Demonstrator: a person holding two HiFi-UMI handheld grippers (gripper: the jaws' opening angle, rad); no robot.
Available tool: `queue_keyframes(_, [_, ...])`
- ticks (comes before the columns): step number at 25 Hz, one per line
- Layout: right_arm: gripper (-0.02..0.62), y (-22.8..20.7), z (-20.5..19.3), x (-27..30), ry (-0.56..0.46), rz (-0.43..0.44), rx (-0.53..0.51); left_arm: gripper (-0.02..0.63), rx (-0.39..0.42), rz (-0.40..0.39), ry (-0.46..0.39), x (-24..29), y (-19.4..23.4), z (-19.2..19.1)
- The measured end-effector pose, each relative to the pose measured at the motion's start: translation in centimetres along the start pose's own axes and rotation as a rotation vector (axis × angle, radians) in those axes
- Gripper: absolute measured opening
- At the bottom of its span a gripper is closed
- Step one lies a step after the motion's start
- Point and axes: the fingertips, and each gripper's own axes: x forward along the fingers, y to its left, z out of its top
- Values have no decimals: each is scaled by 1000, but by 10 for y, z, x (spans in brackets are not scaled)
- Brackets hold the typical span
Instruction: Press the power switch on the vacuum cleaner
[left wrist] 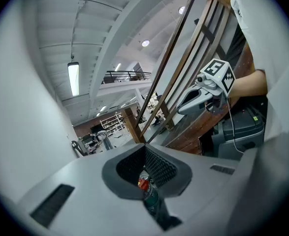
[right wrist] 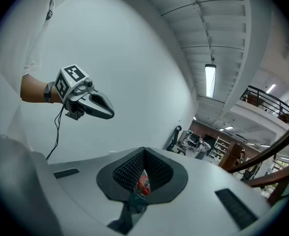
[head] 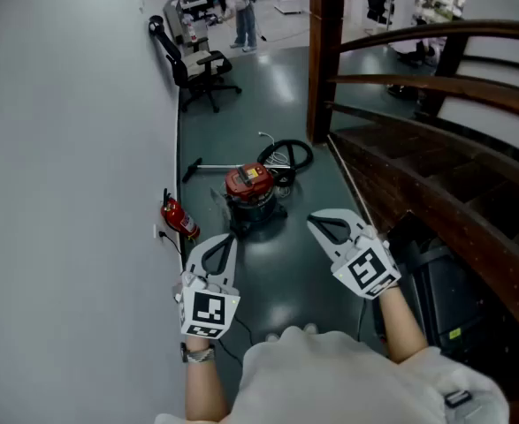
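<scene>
Dark flooring (head: pixel 287 268) is seen beneath the left gripper (head: pixel 227 238) and the right gripper (head: pixel 317 223), both held low in the frame with jaws pressed together on nothing, while the red-topped vacuum cleaner (head: pixel 250 193) is stood beyond them at centre, untouched, and an office chair (head: pixel 197 64) is placed at upper left.

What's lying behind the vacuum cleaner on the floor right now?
Behind the vacuum cleaner lies a coiled black hose, and a dark wand stretches left toward the wall. The vacuum cleaner's own body covers the spot where the hose would join it.
</scene>
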Motion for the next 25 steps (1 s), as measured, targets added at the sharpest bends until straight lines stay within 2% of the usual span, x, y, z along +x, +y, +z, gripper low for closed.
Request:
queue_keyframes(7, [28, 2, 13, 2, -37, 1, 21, 0, 4, -1, 4, -2, 1, -1])
queue_keyframes(12, [29, -9, 22, -3, -109, -65, 87, 0, -1, 2, 9, -2, 1, -4])
queue_keyframes(15, [29, -9, 19, 0, -101, -47, 117, 0, 0, 6, 11, -2, 2, -4])
queue_keyframes(19, [29, -6, 13, 2, -67, -17, 91, 0, -2, 16, 14, -1, 3, -3])
queue_keyframes(25, [28, -15, 7, -2, -61, -32, 95, 0, 2, 17, 26, 3, -2, 0])
